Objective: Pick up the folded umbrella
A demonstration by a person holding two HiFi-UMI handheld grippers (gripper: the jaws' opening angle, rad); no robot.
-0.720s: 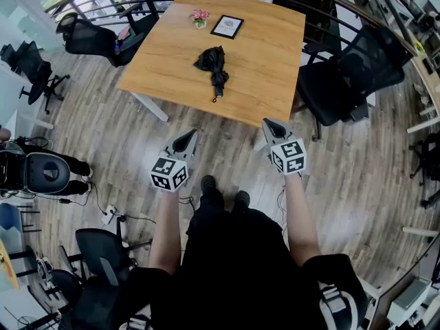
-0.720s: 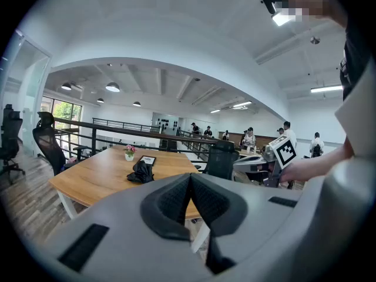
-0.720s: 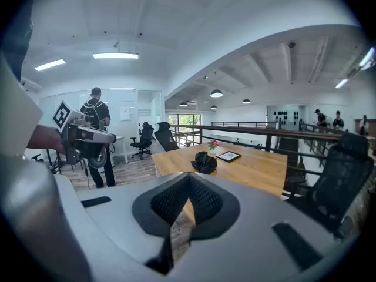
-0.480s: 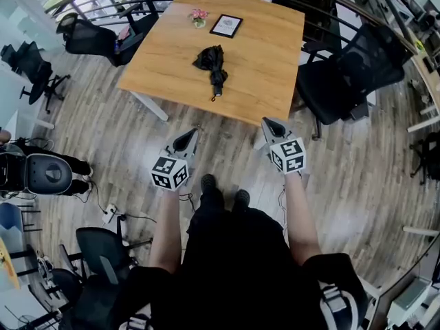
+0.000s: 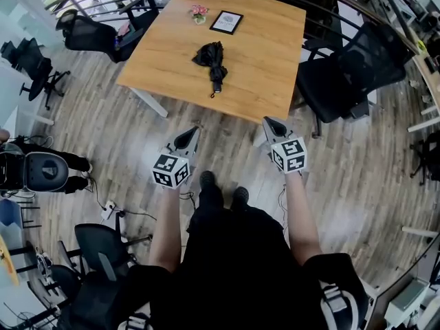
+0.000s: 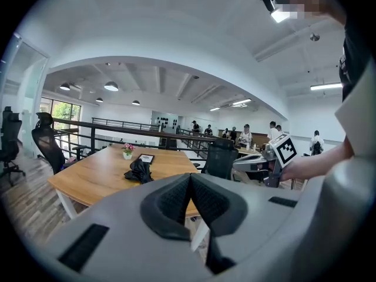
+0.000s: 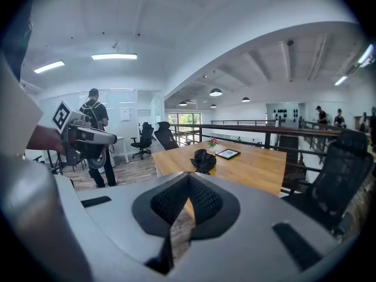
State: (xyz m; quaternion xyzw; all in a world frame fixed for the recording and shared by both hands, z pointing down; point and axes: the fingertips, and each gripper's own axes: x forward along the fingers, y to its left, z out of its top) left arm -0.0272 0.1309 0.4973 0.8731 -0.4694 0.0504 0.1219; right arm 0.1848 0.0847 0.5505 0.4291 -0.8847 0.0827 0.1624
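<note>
Umbrella on table, floor apparently planked; left gripper, right gripper: jaws closed, empty.

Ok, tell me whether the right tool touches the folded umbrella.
Apart. Head view: right tool hangs over floor, short of the table where the folded umbrella lies.

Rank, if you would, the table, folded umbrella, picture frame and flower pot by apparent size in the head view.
Largest to smallest:
table
folded umbrella
picture frame
flower pot
</note>
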